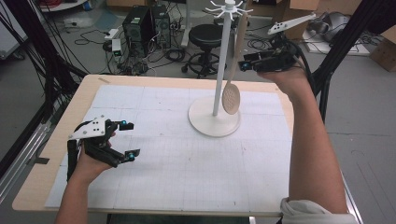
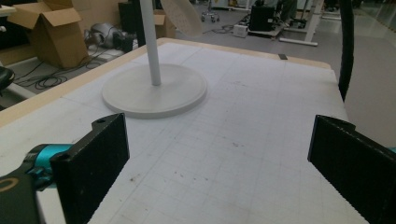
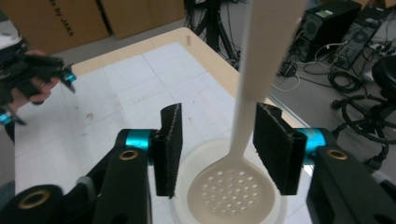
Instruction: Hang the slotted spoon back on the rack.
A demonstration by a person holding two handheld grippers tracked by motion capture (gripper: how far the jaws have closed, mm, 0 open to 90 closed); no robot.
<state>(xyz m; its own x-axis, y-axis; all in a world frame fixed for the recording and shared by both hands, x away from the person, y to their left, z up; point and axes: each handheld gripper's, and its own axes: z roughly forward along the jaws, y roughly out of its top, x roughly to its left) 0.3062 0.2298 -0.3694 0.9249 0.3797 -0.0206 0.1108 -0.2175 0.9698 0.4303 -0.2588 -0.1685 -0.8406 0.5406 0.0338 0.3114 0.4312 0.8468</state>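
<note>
Our right claw (image 3: pixel 217 149) stands open around the hanging beige perforated spoon (image 3: pixel 233 193); closing off-centre could swing it.

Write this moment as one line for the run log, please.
left tongs: open, low over mat | right tongs: open around spoon handle | spoon: hanging on stand

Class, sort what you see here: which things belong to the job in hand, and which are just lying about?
Job in hand: slotted spoon hanging on the white stand; right gripper, jaws open around its handle.

Lying about: left gripper, open; stool; computer towers; cardboard boxes.
</note>
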